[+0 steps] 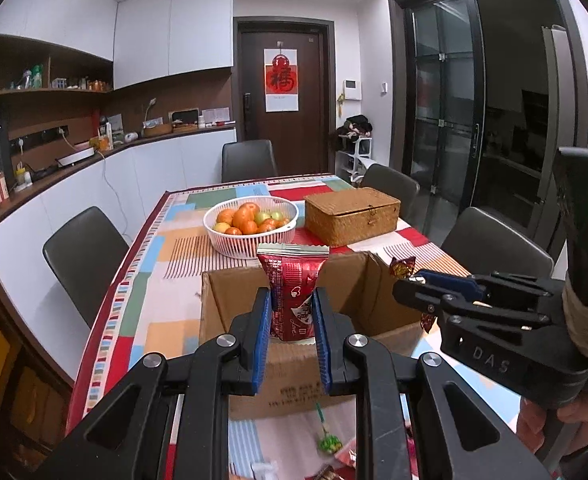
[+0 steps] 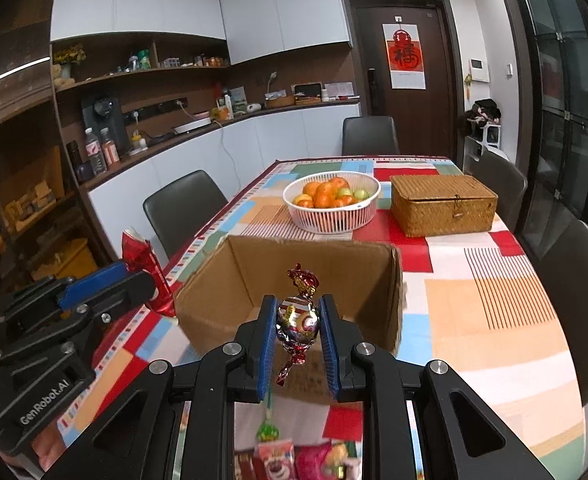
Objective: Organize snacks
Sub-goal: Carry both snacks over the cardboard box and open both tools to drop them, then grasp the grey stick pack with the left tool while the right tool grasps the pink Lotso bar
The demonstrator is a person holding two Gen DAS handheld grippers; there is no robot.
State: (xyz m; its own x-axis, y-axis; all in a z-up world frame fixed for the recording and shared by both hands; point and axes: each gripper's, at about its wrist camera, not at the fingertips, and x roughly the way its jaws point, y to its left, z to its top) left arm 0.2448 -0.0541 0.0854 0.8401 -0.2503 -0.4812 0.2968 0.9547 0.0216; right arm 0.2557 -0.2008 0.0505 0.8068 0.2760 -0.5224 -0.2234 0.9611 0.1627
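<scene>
Fingers (image 1: 263,320) of left gripper (image 1: 293,322) clenched on red snack packet (image 1: 292,300): light, crinkly, mid-body hold. Right gripper (image 2: 298,322) pinches foil candy (image 2: 298,320): slippery, crushable; grip bulge, above cardboard box (image 2: 294,272).

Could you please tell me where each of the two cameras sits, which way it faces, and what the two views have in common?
Left wrist: sits on the left gripper, looking forward over the cardboard box toward the door; its fingers clamp a red snack packet; the right gripper enters from the right side.
Right wrist: sits on the right gripper, facing the same way; it clamps a foil-wrapped candy; the left gripper enters from the left side.
Shared: box, fruit basket, wicker box, patterned table.
</scene>
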